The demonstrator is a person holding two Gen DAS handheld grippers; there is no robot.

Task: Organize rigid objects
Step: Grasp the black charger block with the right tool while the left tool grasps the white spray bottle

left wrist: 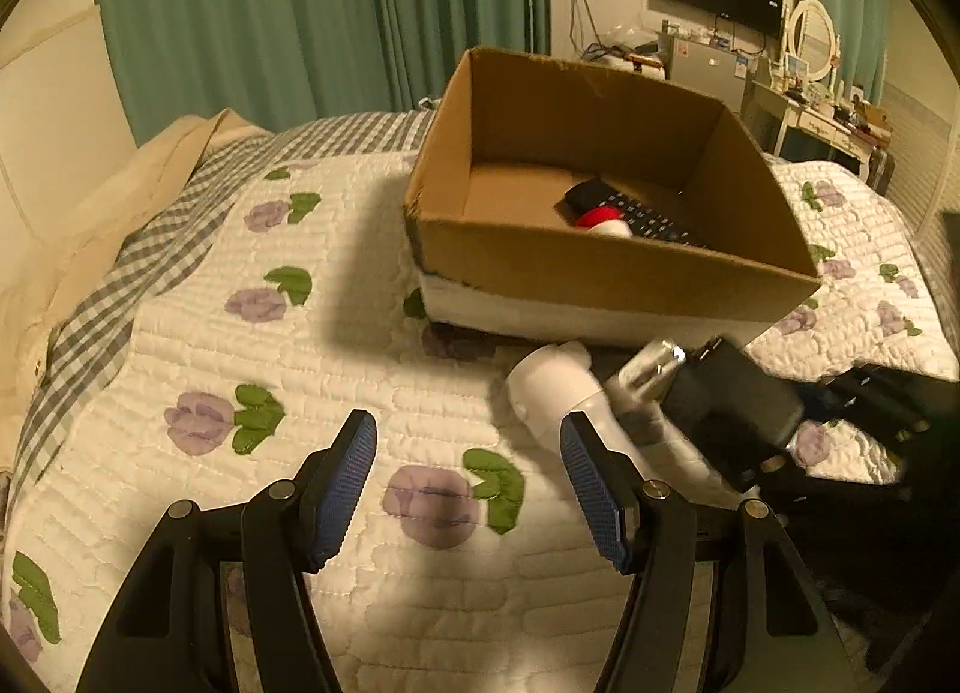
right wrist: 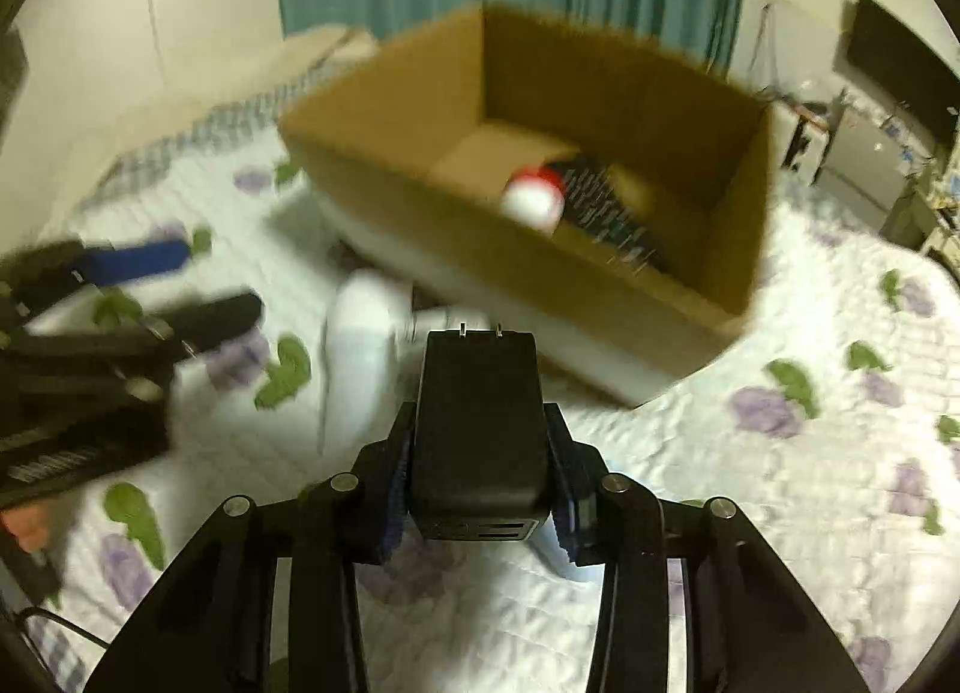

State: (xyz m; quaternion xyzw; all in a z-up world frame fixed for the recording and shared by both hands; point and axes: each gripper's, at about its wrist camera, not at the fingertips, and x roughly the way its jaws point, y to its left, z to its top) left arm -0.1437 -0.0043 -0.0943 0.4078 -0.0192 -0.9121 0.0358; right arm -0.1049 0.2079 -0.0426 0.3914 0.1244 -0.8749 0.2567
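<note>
One black charger (right wrist: pixel 480 423) sits pinched across its flat sides in the right gripper (right wrist: pixel 480 477), short of the box (right wrist: pixel 600 297); it looks stiff, light and smooth, so that hold suits. Left gripper (left wrist: pixel 468 483) hangs spread and empty over the quilt (left wrist: pixel 336 369). Beyond, one white dryer (left wrist: pixel 552 393) lies by the box, which holds one remote (left wrist: pixel 636 213) and one red-white ball (left wrist: pixel 603 222).

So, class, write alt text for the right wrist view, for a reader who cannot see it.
The right gripper is shut on a black plug-in charger, held above a floral quilt. Ahead sits an open cardboard box holding a red-and-white ball and a remote control. The background is blurred.
</note>
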